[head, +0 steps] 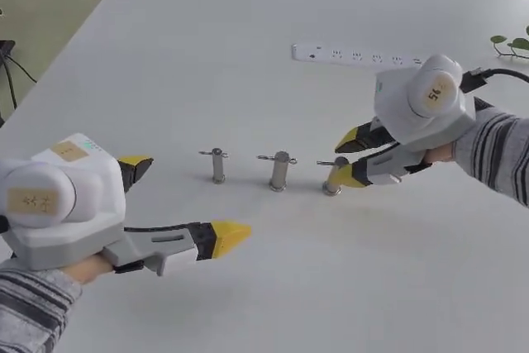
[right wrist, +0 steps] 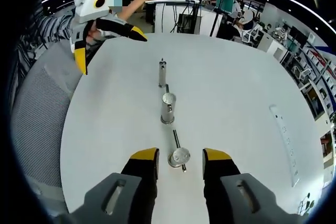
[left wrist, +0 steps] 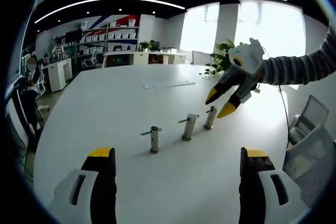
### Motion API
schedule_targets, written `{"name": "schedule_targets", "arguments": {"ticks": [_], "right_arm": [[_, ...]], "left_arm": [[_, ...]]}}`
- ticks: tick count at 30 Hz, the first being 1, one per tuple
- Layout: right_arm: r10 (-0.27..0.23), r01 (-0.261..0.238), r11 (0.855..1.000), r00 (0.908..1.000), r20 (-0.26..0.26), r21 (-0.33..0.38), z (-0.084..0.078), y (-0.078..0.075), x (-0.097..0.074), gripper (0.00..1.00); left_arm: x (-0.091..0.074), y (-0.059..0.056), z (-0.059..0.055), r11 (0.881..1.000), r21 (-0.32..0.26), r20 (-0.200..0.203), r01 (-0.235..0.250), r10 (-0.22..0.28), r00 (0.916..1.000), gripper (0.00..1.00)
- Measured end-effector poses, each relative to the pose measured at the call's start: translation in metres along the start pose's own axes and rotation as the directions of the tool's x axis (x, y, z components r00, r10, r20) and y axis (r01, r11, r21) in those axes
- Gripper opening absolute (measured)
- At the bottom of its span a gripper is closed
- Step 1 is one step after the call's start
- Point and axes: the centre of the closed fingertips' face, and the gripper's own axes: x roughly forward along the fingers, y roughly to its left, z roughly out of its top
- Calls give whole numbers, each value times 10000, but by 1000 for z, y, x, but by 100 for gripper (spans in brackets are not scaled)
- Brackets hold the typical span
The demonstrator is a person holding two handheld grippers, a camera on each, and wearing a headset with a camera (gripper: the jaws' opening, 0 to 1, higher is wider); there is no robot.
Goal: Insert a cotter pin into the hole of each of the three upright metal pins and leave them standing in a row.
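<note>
A: Where are the pins?
B: Three metal pins (head: 280,173) stand in a row mid-frame, a cotter pin (head: 267,157) through each (the rightmost pin (head: 332,187) is partly hidden).
A: Claws?
B: Left gripper (head: 192,197), lower left, gapes empty. Right gripper (head: 340,163) straddles the rightmost pin, jaws apart, not touching.

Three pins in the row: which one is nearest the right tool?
The end pin on the right of the head view: it stands between the right tool's open jaws. The middle pin and left pin stand clear of it.
</note>
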Motion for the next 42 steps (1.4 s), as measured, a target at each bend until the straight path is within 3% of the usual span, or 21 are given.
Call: {"name": "schedule_targets", "arguments": {"ticks": [5, 10, 13, 15, 20, 22, 28, 32, 35, 36, 38, 42], "right_arm": [[-513, 455, 9886, 9980, 366, 1437, 2, 6, -12, 38], [-973, 642, 9512, 9906, 960, 3017, 6, 22, -22, 50], [-1315, 953, 9358, 9876, 853, 3395, 3, 31, -27, 55], [-1794, 1236, 9164, 9771, 1144, 3807, 6, 35, -30, 59], [-2283, 1440, 8836, 9632, 1416, 4456, 5, 43, -35, 63], [-2609, 1454, 8477, 9516, 1624, 5102, 6, 46, -35, 64], [-3188, 1630, 8044, 9299, 1835, 5713, 3, 57, -38, 65], [-3704, 1786, 7540, 9103, 1846, 6322, -3, 62, -41, 65], [-3915, 2004, 7365, 9052, 1655, 6461, -10, 68, -42, 65], [-4074, 2134, 7273, 8991, 1601, 6523, -12, 70, -44, 66], [-4181, 2219, 7221, 8946, 1578, 6553, -13, 74, -45, 66], [-4328, 2147, 6999, 8862, 1654, 6812, -14, 81, -47, 67]], "left_arm": [[-2, -1, 5, 10000, -90, 109, -9, 10, 9999, 98], [-3, -4, 8, 10000, -71, 90, 61, -60, 9999, 98], [-4, -5, 9, 10000, -44, 122, 54, -54, 9999, 98], [-5, -5, 8, 10000, 58, 86, 23, -23, 10000, 98], [-7, -9, 9, 10000, 84, 130, 15, -16, 9999, 98], [-8, -10, 9, 10000, 80, 133, 14, -15, 9999, 98], [-15, -14, 7, 10000, -16, 145, -79, 79, 9999, 98], [-17, -16, 3, 9999, -41, 14, -104, 104, 9999, 98], [-19, -16, 3, 9998, -63, 27, -211, 211, 9998, 97], [-20, -16, 3, 9996, -117, 86, -269, 270, 9996, 97], [-21, -16, 4, 9994, -143, 138, -329, 331, 9994, 97], [-20, -16, 3, 9990, -204, 165, -409, 412, 9990, 97]]}}
